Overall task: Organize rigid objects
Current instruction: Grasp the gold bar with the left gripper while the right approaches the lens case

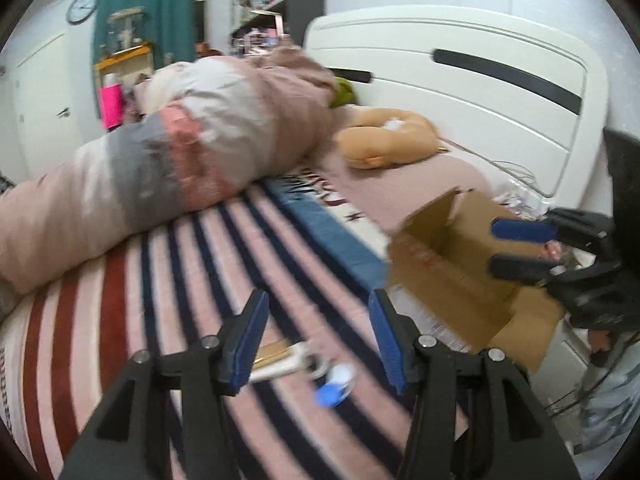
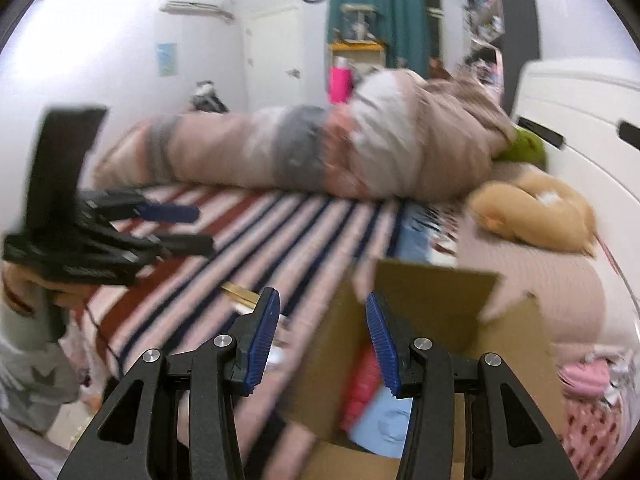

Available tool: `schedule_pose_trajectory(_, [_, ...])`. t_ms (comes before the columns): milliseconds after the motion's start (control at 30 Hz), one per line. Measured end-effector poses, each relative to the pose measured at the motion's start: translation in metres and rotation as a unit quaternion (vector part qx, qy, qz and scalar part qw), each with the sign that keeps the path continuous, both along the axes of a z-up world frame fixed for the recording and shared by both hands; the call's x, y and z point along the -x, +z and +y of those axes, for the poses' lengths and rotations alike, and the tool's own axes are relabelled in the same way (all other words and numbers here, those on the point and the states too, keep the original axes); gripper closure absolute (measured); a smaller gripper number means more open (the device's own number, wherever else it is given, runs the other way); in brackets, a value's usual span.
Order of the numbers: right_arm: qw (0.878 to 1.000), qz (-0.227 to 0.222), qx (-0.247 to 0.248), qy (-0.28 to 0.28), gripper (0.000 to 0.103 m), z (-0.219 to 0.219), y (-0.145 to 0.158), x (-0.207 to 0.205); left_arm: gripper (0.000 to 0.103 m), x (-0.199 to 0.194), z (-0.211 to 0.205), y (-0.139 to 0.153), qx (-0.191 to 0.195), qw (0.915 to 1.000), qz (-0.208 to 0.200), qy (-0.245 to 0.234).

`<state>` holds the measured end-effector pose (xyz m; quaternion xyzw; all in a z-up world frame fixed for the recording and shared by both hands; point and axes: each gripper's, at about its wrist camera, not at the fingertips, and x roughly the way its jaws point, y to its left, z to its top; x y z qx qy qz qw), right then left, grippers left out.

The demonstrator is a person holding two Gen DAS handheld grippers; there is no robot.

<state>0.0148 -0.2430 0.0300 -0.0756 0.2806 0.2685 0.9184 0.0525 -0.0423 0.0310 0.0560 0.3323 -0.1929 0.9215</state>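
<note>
My left claw (image 1: 316, 336) gapes empty over the striped blanket (image 1: 200, 264), and beneath it lie two blurred small things: a white piece (image 1: 280, 364) and a blue-white one (image 1: 334, 386). My right claw (image 2: 322, 340), parted and empty, hangs above one open cardboard box (image 2: 436, 292) near the bed's edge.

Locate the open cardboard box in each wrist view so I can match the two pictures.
Left wrist view: the cardboard box sits right of centre on the bed, flaps open, beside the right gripper.
Right wrist view: the box fills the lower centre, just beyond this gripper's jaws.
Shared landmark: the tan plush toy lies on the bed beyond the box in both.
</note>
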Motion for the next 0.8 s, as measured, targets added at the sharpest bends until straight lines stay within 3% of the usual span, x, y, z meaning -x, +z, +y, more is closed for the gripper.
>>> schedule_pose_trajectory(200, [0.998,0.020,0.004,0.064,0.062,0.070,-0.013,0.008,0.054,0.013,0.071,-0.033,0.014,0.9982,0.013,0.057])
schedule_pose_trajectory(467, [0.988,0.128,0.053,0.070,0.062,0.122,-0.096,-0.020,0.053,0.016,0.113,-0.103,0.040,0.9944,0.063,0.074])
schedule_pose_trajectory(533, [0.986,0.144,0.067,0.053,0.056,0.123,-0.117,-0.029,0.053,0.012,0.116,-0.118,0.047,0.9930,0.078,0.075])
schedule_pose_trajectory(600, [0.985,0.152,0.076,0.036,0.040,0.121,-0.136,-0.039,0.053,0.005,0.117,-0.130,0.053,0.9919,0.090,0.072])
schedule_pose_trajectory(800, [0.984,0.150,0.092,0.009,0.034,0.108,-0.174,-0.061,0.045,-0.030,0.110,-0.151,0.068,0.9903,0.114,0.043])
